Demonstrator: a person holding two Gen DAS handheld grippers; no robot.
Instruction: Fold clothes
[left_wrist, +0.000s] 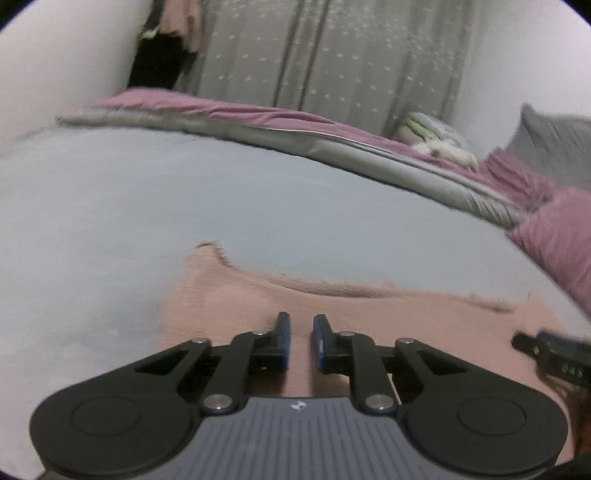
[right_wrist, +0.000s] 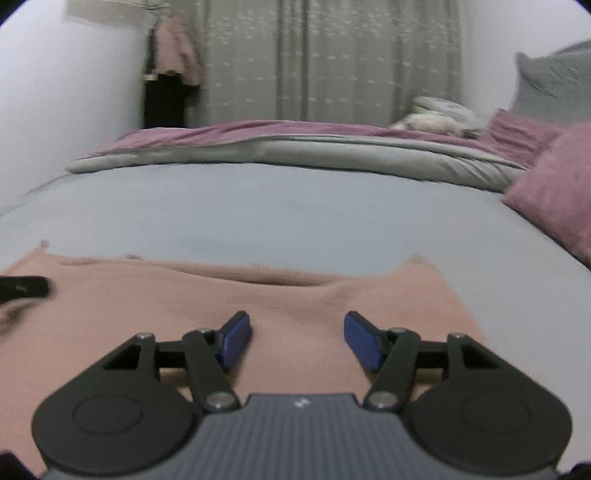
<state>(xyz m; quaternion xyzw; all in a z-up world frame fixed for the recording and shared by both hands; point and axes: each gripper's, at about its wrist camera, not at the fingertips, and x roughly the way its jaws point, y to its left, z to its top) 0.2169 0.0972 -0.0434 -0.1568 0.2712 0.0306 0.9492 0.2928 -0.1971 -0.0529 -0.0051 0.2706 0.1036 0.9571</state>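
Note:
A salmon-pink knitted garment (left_wrist: 369, 314) lies spread flat on the light blue bed sheet (left_wrist: 184, 206); it also shows in the right wrist view (right_wrist: 184, 295). My left gripper (left_wrist: 300, 322) hovers over the garment's left part, its jaws open by a narrow gap with nothing between them. My right gripper (right_wrist: 297, 325) is wide open over the garment's middle, empty. The right gripper's finger shows at the right edge of the left wrist view (left_wrist: 546, 347); the left gripper's finger shows at the left edge of the right wrist view (right_wrist: 26, 286).
A folded grey and mauve duvet (right_wrist: 295, 147) lies across the far side of the bed. Mauve pillows (right_wrist: 554, 192) sit at the right. Grey curtains (right_wrist: 332, 59) hang behind, and clothes (right_wrist: 173, 48) hang in the back left corner.

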